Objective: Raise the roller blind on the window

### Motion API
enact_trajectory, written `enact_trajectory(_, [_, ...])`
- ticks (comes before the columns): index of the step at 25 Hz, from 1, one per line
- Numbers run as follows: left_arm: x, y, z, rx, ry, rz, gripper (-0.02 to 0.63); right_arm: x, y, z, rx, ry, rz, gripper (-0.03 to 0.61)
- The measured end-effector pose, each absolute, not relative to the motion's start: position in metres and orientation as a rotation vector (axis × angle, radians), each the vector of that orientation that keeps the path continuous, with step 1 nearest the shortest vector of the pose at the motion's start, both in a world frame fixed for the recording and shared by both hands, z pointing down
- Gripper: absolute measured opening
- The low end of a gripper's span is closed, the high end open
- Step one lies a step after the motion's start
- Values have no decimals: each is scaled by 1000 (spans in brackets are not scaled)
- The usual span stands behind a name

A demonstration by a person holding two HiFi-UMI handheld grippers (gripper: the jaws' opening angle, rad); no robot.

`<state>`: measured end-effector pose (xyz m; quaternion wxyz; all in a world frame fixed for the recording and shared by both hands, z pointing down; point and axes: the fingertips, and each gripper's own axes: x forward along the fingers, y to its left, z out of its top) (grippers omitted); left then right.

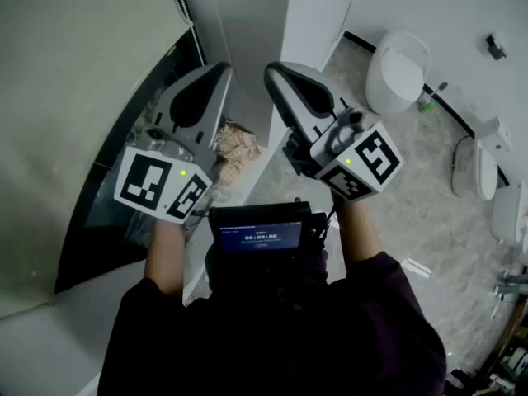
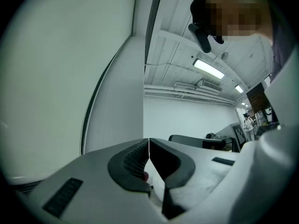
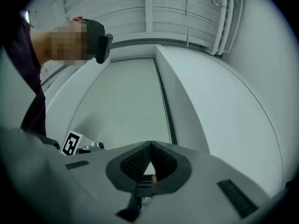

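A pale roller blind [image 1: 74, 64] covers the upper window at the left; dark glass [image 1: 107, 213] shows below its bottom edge. Its bead chain [image 3: 167, 111] hangs down the blind's right side, next to the white wall, and also shows in the left gripper view as a bead chain [image 2: 89, 120]. My left gripper [image 1: 221, 69] points up beside the blind, jaws shut with nothing between them [image 2: 148, 143]. My right gripper [image 1: 274, 71] is held close to its right, also shut and empty [image 3: 150, 147]. Neither gripper touches the chain or the blind.
A white wall corner [image 1: 313, 7] stands just right of the window. A crumpled brown wad [image 1: 238, 143] lies below the grippers. A toilet [image 1: 400, 68] and other white fixtures [image 1: 487, 159] stand on the tiled floor at right. A screen device [image 1: 260, 236] hangs at the person's chest.
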<state>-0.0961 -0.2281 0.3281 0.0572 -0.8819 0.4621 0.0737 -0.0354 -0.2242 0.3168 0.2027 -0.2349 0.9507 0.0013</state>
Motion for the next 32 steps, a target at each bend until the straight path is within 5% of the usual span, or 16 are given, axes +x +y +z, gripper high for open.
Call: enact_trajectory(32, [-125, -272, 313, -2571, 1540, 261, 15, -41, -257, 305, -643, 2592, -81, 11])
